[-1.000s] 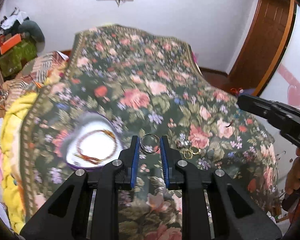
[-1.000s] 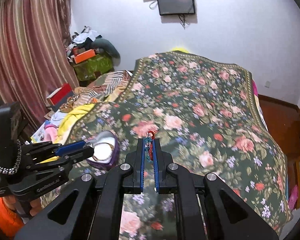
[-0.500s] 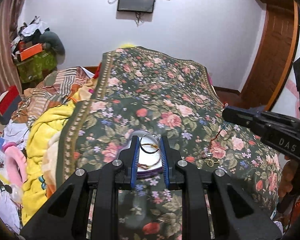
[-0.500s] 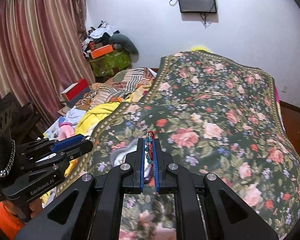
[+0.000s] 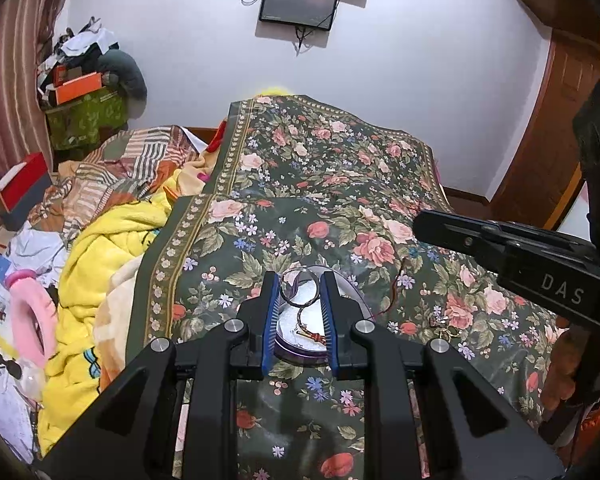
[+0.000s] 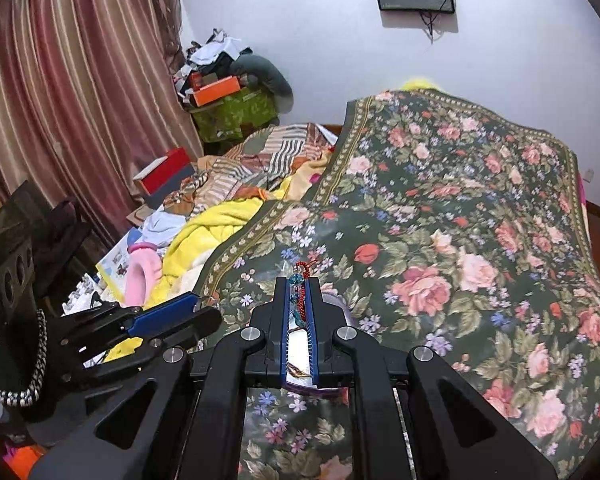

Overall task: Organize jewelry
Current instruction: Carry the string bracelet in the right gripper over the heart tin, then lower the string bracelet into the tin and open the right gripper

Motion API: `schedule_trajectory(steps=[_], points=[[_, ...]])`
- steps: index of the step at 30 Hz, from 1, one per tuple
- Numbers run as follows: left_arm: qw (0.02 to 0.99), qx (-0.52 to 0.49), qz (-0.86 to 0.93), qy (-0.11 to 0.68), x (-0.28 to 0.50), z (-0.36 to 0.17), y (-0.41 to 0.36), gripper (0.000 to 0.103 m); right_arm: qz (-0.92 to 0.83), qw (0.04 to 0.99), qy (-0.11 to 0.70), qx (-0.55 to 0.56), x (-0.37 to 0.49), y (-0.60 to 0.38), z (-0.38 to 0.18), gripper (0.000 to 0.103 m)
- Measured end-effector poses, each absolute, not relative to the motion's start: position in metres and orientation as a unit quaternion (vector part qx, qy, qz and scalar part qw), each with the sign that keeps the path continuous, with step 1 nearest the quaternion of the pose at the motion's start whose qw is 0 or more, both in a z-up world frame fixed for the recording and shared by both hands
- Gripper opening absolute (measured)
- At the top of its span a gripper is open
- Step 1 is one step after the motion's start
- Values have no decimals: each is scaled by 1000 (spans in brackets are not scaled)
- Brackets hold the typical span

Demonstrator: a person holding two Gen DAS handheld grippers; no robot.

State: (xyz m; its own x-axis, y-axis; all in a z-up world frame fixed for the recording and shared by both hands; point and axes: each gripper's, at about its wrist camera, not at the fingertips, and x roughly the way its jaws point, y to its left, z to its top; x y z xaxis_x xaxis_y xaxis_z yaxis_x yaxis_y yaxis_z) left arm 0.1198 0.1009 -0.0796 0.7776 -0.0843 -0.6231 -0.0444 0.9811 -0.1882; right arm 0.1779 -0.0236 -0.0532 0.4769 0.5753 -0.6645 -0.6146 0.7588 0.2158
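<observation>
The left gripper (image 5: 300,292) holds a thin silver ring (image 5: 299,289) between its blue pads, jaws narrow, directly above the purple jewelry box (image 5: 342,285) on the floral bedspread (image 5: 340,184). Inside the box lies a bracelet (image 5: 312,334) on the white lining. The right gripper (image 6: 299,296) is closed tight on a red cord with blue beads (image 6: 298,280), also over the box. Loose small jewelry pieces (image 5: 442,324) lie on the bedspread at 3 o'clock from the box, near it.
</observation>
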Motion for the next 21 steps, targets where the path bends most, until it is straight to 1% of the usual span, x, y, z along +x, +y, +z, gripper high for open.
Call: schedule_trajectory(steps=[11, 21], points=[[927, -106, -20, 358, 136, -107, 109, 20, 340, 837, 427, -38, 191, -12, -94, 7], [919, -110, -28, 379, 148, -125, 109, 20, 335, 827, 448, -51, 194, -10, -116, 7]])
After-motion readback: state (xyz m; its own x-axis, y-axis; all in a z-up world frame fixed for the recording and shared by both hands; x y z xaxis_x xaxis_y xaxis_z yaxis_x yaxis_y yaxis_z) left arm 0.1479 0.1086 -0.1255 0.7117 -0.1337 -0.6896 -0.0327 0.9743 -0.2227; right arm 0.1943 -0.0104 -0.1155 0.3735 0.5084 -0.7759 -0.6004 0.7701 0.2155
